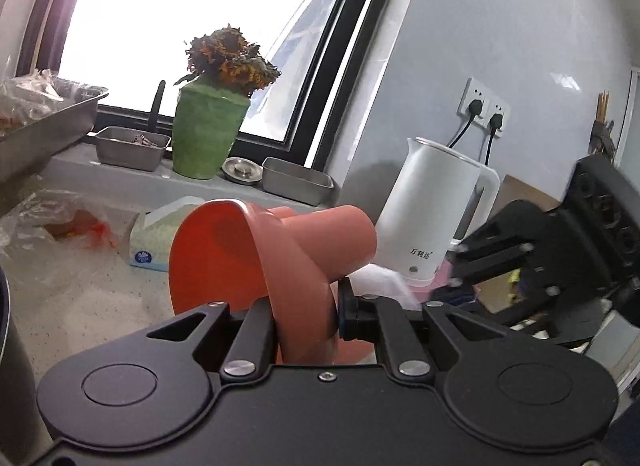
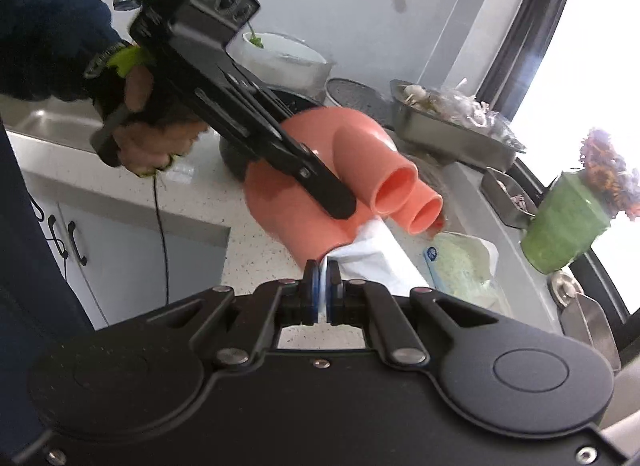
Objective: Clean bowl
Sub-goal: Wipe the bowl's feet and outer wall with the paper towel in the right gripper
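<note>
Gripping the bowl [image 1: 224,254] rim, your left gripper [image 1: 306,318] clamped it tilted, seemingly empty inside; your right gripper [image 2: 321,282] pinched a tissue [image 2: 376,254] against it.

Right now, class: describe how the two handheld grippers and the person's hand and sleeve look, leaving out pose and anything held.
Both are matte black. The left gripper has angular linkage arms with silver pivot screws and two round raised discs on its body. The right gripper is alike, with blue pads showing between its fingertips. The hand wears a dark navy sleeve, a wristband with lime-green trim, and a thin black cable hangs below.
</note>
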The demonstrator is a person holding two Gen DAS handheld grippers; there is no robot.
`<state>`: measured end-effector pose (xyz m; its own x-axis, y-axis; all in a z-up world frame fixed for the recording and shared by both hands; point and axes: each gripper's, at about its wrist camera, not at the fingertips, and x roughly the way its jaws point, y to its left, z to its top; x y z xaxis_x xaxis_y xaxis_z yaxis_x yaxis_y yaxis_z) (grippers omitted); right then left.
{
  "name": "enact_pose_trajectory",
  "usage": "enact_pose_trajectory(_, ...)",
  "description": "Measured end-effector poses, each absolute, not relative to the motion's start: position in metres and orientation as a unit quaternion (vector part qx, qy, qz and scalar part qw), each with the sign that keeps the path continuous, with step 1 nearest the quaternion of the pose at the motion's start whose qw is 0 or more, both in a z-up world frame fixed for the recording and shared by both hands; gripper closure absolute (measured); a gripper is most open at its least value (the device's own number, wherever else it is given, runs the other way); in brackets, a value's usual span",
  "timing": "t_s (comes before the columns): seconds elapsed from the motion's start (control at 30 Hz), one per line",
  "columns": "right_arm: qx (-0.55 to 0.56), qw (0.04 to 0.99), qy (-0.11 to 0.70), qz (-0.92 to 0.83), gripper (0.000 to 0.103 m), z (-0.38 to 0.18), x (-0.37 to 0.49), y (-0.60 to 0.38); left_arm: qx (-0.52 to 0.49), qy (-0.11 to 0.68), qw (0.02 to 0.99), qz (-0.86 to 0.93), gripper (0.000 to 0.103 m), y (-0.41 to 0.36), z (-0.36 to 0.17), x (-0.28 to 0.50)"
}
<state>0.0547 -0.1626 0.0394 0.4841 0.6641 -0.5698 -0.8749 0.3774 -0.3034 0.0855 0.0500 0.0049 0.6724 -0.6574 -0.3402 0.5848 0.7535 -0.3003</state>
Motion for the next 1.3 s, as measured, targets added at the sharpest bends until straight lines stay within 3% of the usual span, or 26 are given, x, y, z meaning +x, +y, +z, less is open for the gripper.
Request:
enact_pose_trajectory(0.53, -0.314, 0.806, 0.211, 0.456, 0.100, 0.002, 0.066, -0.163, -0.133, 0.194, 0.887, -0.397, 0.092, 0.042, 0.029, 0.071)
enact_pose_trajectory(0.9, -0.373, 0.793, 0.151, 0.458, 0.101, 0.051, 0.057, -0.177, 0.008, 0.205, 0.893, -0.401, 0.092, 0.026, 0.029, 0.049)
enact_pose_trajectory(1.3, -0.377, 0.783, 0.102, 0.484, 0.101, 0.099, 0.057, -0.162, 0.070, 0.202, 0.871, -0.443, 0.090, 0.002, 0.023, 0.040)
